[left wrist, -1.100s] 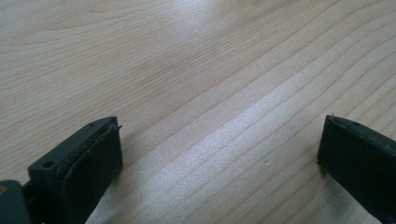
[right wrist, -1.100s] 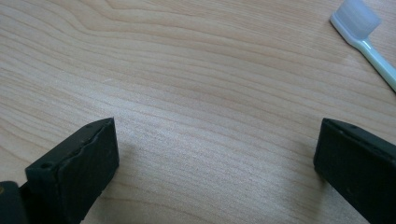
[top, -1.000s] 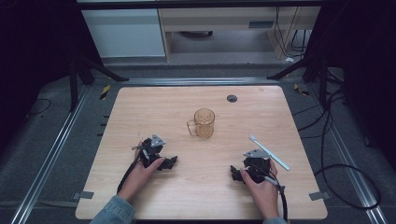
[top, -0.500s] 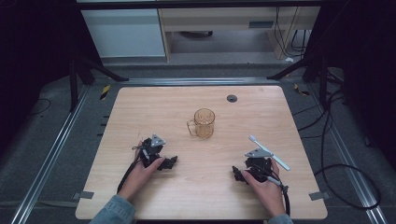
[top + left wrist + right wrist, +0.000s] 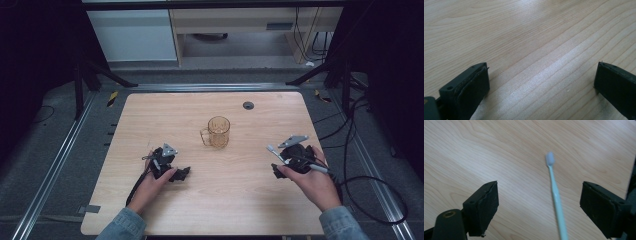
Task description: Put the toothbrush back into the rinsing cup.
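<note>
Right tongs (image 5: pixel 540 207), just closing, straddle unclamped a light, slippery toothbrush (image 5: pixel 555 197); grip mid-handle, four o'clock from mug (image 5: pixel 218 132).

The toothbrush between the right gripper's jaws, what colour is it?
Pale mint-white toothbrush, clearest in the right gripper view.

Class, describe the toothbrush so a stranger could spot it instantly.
Start at the wooden table and find the amber mug at its centre. Right of it, the right gripper has a toothbrush between its open jaws: thin, pale, unlike anything nearby.
</note>
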The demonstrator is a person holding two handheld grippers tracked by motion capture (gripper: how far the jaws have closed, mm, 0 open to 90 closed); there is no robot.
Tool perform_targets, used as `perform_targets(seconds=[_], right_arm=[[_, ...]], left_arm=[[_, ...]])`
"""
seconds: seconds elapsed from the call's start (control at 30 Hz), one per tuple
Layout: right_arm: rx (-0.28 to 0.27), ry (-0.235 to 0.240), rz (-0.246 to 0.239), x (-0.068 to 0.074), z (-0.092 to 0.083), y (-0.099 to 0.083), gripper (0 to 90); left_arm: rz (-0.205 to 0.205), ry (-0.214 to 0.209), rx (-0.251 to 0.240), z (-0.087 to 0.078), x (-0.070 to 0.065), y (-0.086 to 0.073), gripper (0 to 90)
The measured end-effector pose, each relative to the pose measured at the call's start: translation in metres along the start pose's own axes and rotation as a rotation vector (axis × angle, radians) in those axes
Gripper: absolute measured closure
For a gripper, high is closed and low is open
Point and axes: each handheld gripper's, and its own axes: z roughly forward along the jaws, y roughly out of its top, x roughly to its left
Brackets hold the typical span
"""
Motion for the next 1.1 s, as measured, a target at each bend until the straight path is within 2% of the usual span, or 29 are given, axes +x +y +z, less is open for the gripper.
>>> perform_targets(seconds=[0.03, 0.07, 0.1, 0.13, 0.33, 0.37, 0.43, 0.5, 0.6, 0.7, 0.73, 0.77, 0.83, 0.87, 1.1], right_arm=[[0.012, 0.019, 0.011, -0.006, -0.002, 0.001, 20.0], [0.012, 0.019, 0.011, -0.006, -0.002, 0.001, 20.0], [0.029, 0.028, 0.024, -0.016, -0.003, 0.002, 22.3], [0.029, 0.028, 0.024, -0.016, -0.003, 0.002, 22.3], [0.054, 0.052, 0.048, -0.041, -0.006, 0.006, 27.8], [0.072, 0.042, 0.033, -0.043, -0.007, 0.008, 28.8], [0.072, 0.025, 0.016, -0.047, -0.009, 0.013, 30.4], [0.072, 0.033, 0.009, -0.053, -0.011, 0.021, 34.6], [0.087, 0.035, 0.001, -0.057, -0.009, 0.027, 37.8], [0.117, 0.049, -0.041, -0.061, 0.0, 0.034, 46.2], [0.117, 0.049, -0.041, -0.061, 0.0, 0.034, 46.2], [0.142, 0.071, -0.042, -0.061, 0.007, 0.033, 46.8], [0.153, 0.076, -0.045, -0.062, 0.009, 0.033, 46.8], [0.174, 0.092, -0.048, -0.063, 0.014, 0.031, 48.6], [0.209, 0.126, -0.051, -0.065, 0.029, 0.03, 51.5]], left_arm=[[0.0, 0.0, 0.0, 0.0, 0.0, 0.0, 0.0], [0.0, 0.0, 0.0, 0.0, 0.0, 0.0, 0.0], [0.0, 0.0, 0.0, 0.0, 0.0, 0.0, 0.0], [0.0, 0.0, 0.0, 0.0, 0.0, 0.0, 0.0], [0.0, 0.0, 0.0, 0.0, 0.0, 0.0, 0.0], [0.0, 0.0, 0.0, 0.0, 0.0, 0.0, 0.0], [-0.001, 0.001, 0.0, 0.0, 0.0, 0.0, 0.0], [-0.001, 0.001, -0.001, 0.0, 0.0, 0.0, 0.0], [-0.004, 0.001, -0.003, 0.0, 0.0, 0.0, 0.0], [-0.001, 0.002, -0.003, 0.0, 0.0, 0.0, 0.0], [-0.001, 0.002, -0.003, 0.0, 0.0, 0.0, 0.0], [0.0, 0.002, -0.003, 0.0, 0.0, 0.0, 0.0], [-0.001, 0.002, -0.003, 0.001, 0.0, 0.0, 0.0], [-0.002, 0.004, -0.004, 0.001, 0.0, 0.001, 0.0], [-0.007, 0.003, -0.004, 0.001, -0.001, 0.001, 0.0]])
